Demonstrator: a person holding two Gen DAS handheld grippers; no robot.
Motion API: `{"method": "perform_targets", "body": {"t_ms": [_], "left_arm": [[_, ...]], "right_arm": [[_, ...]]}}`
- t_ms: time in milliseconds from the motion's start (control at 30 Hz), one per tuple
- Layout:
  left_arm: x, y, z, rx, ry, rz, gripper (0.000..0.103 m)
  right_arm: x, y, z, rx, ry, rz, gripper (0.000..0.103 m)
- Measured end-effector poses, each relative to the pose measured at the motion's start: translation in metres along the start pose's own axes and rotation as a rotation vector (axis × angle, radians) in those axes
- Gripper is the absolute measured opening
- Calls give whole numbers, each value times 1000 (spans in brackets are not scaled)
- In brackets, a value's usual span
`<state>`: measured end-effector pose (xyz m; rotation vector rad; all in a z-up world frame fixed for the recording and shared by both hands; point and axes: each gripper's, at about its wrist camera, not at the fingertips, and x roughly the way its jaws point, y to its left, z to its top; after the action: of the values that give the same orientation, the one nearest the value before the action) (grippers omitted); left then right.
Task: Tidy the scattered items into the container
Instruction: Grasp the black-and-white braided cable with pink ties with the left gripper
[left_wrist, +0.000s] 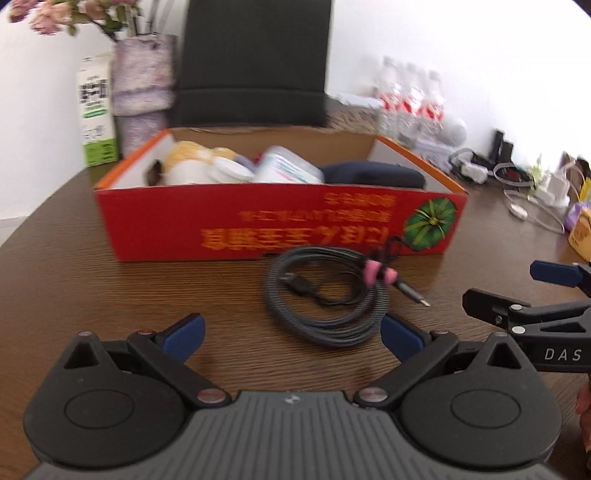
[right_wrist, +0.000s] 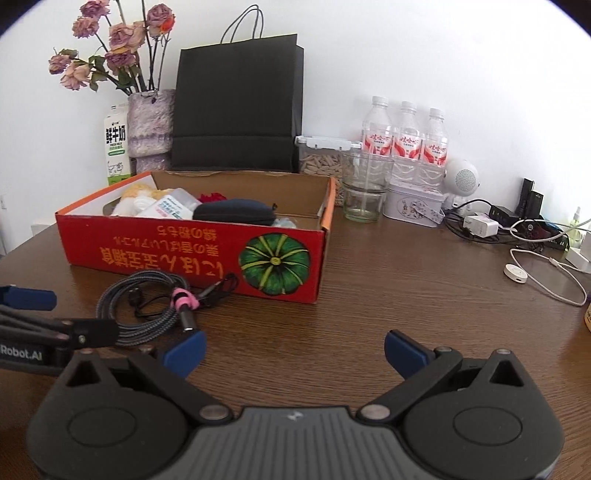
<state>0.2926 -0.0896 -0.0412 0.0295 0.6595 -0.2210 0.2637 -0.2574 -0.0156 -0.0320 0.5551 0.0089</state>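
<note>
Both wide open and holding nothing, the left gripper (left_wrist: 291, 334) is lining up on the coiled cable (left_wrist: 327, 291) lying just near the box (left_wrist: 280, 218), while the right gripper (right_wrist: 294, 350) is waiting right of it.

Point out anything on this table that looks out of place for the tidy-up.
The coiled cable, bound with a pink tie, lies on the table in front of the red box, not inside with the other items. Both grippers, left and right, are open and empty. Nothing looks spilled or damaged.
</note>
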Motion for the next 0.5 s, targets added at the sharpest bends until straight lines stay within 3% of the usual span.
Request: {"method": "perform_targets", "body": {"t_ms": [200,333,500], "left_arm": [[25,-32,6,67,36,69,103],[33,-33,12,52,38,99,103],[41,-29,18,26,52,64,103]], "right_arm": [[3,-30,0,38,20,5,103],[5,-40,-2,47,29,20,103],[4,-37,-3,42,40,32,103]]}}
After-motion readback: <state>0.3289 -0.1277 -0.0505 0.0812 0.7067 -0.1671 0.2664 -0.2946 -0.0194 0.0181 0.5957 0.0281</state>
